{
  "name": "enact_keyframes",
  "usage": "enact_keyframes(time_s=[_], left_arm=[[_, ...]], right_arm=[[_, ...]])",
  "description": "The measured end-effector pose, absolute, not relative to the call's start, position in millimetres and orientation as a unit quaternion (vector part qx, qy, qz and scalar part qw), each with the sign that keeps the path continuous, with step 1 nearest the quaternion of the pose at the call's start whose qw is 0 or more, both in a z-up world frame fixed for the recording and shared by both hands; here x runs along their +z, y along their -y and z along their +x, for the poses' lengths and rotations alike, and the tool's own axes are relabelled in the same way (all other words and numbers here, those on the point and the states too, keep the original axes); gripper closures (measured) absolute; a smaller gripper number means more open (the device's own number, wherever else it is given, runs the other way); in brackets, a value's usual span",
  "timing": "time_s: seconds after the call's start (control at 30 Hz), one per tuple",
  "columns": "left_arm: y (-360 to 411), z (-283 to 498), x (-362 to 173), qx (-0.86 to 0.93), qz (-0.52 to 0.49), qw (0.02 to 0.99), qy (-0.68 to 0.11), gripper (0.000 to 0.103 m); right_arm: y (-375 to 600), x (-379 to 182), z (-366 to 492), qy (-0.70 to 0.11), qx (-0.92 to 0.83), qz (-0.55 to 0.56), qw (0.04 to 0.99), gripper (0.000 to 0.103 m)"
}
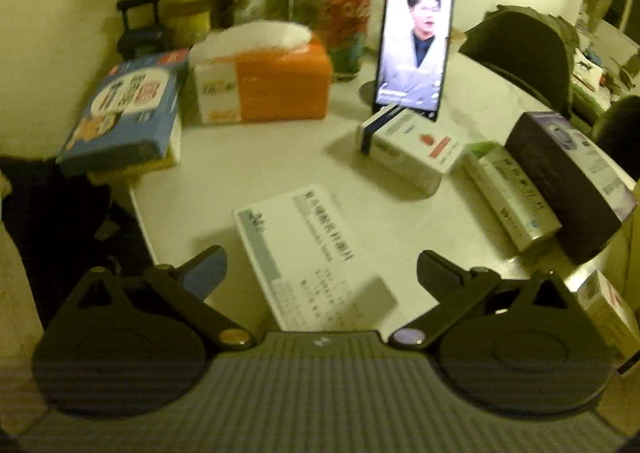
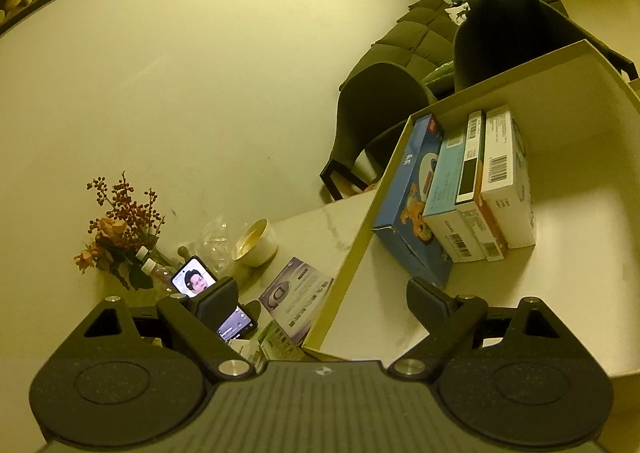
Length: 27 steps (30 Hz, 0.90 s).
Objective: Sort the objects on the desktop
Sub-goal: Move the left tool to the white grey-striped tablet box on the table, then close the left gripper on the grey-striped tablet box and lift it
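**Next pick: flat white box w/ left hand-held gripper, drop into tray on the right**

Left wrist view:
- Left hand-held gripper (image 1: 322, 271) is wide open, nothing gripped. Flat white box (image 1: 308, 253) lies on the tabletop (image 1: 248, 157) between the fingers, pads not touching it.
- Box sits skewed to the jaw line, one corner near the right finger. Imo roll the wrist to square up w/ the long edges before closing, else it'll pivot out.
- It's thin and lying flat, so come in low and grip across the narrow width. A high grip prob slips off the top edge.
- Other sortables: white box w/ red mark (image 1: 412, 149) in front of the phone (image 1: 414, 41), slim green-white box (image 1: 510, 197) just beside the dark purple box (image 1: 572, 177). Tissue box (image 1: 260, 81) and blue book (image 1: 124, 113) at far left, well apart from the pick.

Right wrist view:
- Right hand-held gripper (image 2: 320, 305) also open, empty, hovering by the near corner of the cardboard tray (image 2: 500, 65).
- Tray already holds a blue box (image 2: 412, 197) plus three white boxes (image 2: 480, 189) standing on edge, packed together at the far left side.
- Plenty of bare tray floor to their right. Set the next box upright against that row, don't drop it flat.
- Keep the right one clear of the tray wall during the handoff side.
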<state>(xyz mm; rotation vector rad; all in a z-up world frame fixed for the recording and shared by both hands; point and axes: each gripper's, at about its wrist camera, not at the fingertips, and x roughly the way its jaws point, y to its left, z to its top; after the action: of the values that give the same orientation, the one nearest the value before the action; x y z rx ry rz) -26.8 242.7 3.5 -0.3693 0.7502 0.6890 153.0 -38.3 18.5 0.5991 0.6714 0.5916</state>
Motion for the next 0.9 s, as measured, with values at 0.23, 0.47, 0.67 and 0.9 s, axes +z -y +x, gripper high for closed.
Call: enact_keyframes(time_s=[0.23,0.47,0.67,0.9], left_arm=[[-235.3,-24.4,-3.0,0.301,-0.172,0.868,-0.357,0.012],[-226.0,-17.3,-6.0,0.269,-0.158,0.885,-0.346,0.04],[-221.9,-13.3,-15.8,0.256,-0.153,0.883,-0.363,0.024],[-221.9,-12.1,-16.0,0.244,-0.155,0.888,-0.357,0.042]], right_arm=[[34.4,15.7,152.3,-0.327,0.285,0.284,0.855,0.01],[33.9,15.1,150.8,-0.328,0.282,0.284,0.856,0.01],[32.6,14.3,149.6,-0.33,0.282,0.282,0.856,0.01],[30.8,15.1,147.3,-0.33,0.281,0.278,0.857,0.01]])
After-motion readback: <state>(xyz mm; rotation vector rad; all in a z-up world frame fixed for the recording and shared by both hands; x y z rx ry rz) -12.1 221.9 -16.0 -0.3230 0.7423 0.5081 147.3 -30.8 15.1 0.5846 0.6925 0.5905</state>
